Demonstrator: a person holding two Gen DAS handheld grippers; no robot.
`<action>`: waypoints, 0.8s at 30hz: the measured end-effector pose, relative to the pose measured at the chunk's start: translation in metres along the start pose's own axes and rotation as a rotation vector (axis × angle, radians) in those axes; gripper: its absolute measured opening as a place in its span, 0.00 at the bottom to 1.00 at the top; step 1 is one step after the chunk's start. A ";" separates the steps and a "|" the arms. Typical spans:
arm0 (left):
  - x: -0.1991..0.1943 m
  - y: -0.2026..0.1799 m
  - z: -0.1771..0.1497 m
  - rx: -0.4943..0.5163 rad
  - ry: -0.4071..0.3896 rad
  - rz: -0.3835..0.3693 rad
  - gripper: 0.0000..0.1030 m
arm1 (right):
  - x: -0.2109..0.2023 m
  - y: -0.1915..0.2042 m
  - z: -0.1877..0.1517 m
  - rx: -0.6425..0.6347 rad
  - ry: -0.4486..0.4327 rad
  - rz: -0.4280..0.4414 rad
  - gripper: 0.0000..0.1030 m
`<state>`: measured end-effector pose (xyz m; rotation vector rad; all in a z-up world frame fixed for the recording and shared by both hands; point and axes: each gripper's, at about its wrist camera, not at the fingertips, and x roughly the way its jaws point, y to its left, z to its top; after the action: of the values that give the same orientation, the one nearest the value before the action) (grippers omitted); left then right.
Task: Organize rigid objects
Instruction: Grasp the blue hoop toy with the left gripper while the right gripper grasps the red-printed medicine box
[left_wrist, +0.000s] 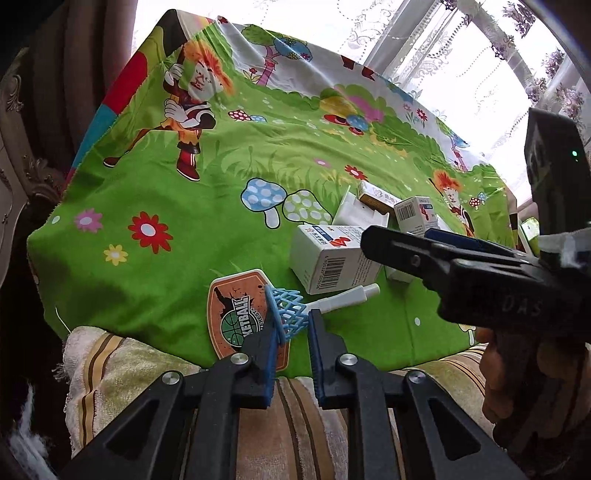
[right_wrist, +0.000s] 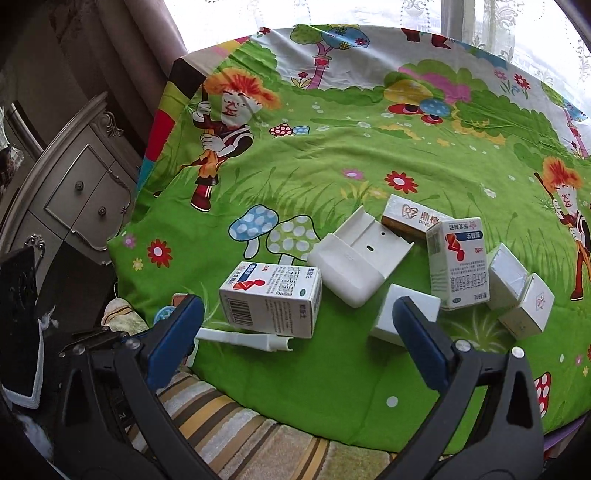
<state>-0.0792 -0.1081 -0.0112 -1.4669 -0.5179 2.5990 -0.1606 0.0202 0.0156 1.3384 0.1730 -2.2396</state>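
Note:
A toy basketball hoop lies near the cloth's front edge: an orange backboard (left_wrist: 236, 310) with a blue net (left_wrist: 290, 314). My left gripper (left_wrist: 293, 321) is shut on the net. Beside it are a white plastic stick (left_wrist: 347, 297) and a white medicine box (left_wrist: 328, 254) lying on its side. My right gripper (right_wrist: 297, 301) is open, its blue pads spread wide above that medicine box (right_wrist: 269, 299) and stick (right_wrist: 243, 338). Behind these sit a white plastic holder (right_wrist: 354, 266), an upright medicine box (right_wrist: 458, 262), a gold-edged box (right_wrist: 410, 218) and several small white boxes (right_wrist: 506, 277).
Everything rests on a green cartoon-print cloth (right_wrist: 332, 158). A striped towel (right_wrist: 236, 432) covers the front edge below it. An ornate grey cabinet (right_wrist: 74, 192) stands to the left. Lace curtains and a bright window (left_wrist: 443, 44) lie behind.

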 end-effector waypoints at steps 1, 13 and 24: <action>-0.002 0.001 -0.001 0.002 -0.003 -0.004 0.16 | 0.003 0.002 0.000 0.000 0.008 -0.003 1.00; -0.023 0.001 -0.020 0.061 -0.027 -0.040 0.17 | 0.028 0.020 -0.006 -0.043 0.081 -0.047 1.00; -0.026 -0.002 -0.025 0.058 -0.028 -0.020 0.17 | 0.046 0.028 -0.011 -0.078 0.121 -0.082 0.73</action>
<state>-0.0445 -0.1071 -0.0013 -1.4024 -0.4533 2.5993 -0.1550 -0.0169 -0.0244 1.4485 0.3607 -2.1955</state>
